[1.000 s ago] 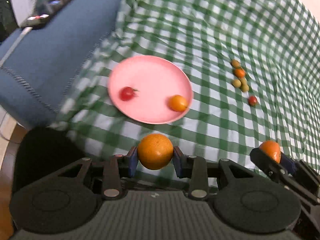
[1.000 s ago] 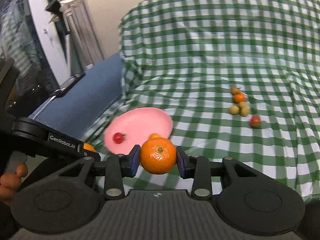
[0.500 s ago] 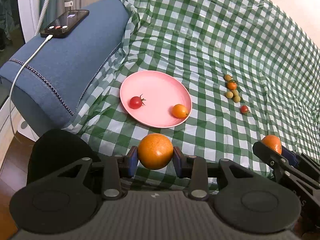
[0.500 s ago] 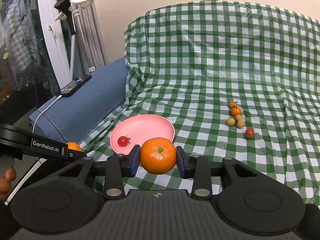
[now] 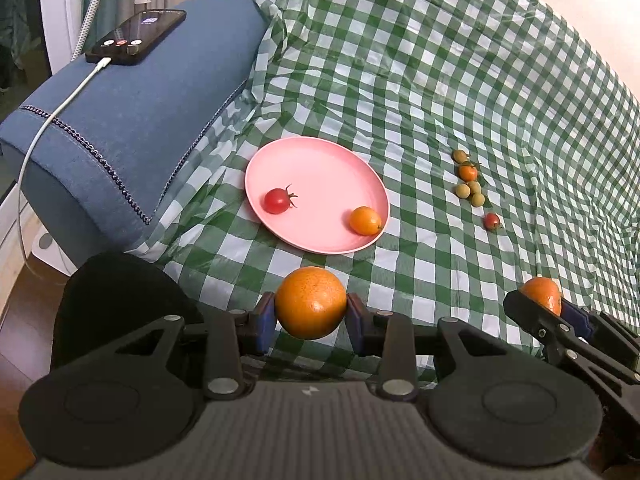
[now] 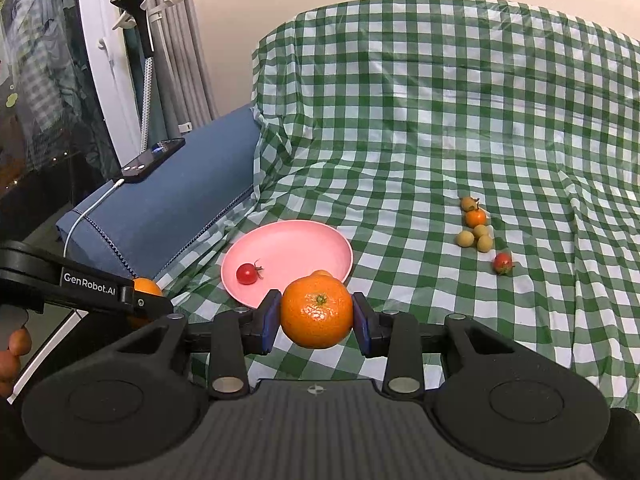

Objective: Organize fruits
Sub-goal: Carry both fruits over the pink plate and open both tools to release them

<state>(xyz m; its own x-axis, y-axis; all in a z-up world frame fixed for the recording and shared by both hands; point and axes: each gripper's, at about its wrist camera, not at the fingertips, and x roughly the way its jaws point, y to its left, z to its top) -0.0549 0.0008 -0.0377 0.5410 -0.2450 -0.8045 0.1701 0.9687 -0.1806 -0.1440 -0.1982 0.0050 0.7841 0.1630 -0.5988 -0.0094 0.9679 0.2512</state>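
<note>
Short of the pink plate (image 5: 316, 160), your left gripper (image 5: 311, 314) has pulled back slightly, clamping its orange (image 5: 311, 302); right gripper (image 6: 316, 320) grips a mandarin (image 6: 316, 311). Neither fruit is delivered yet.

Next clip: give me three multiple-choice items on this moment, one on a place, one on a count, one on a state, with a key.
1. Where does the phone lie?
A. on the blue cushion
B. on the pink plate
C. on the checked cloth

2. How many fruits lie on the pink plate?
A. none
B. two
C. five

3. The left claw is:
A. open and empty
B. shut on an orange
C. resting on the plate

Key: A, it sits on the cushion, cable plugged in; B, a cherry tomato and a small orange fruit; B, both pads press its sides.
</note>
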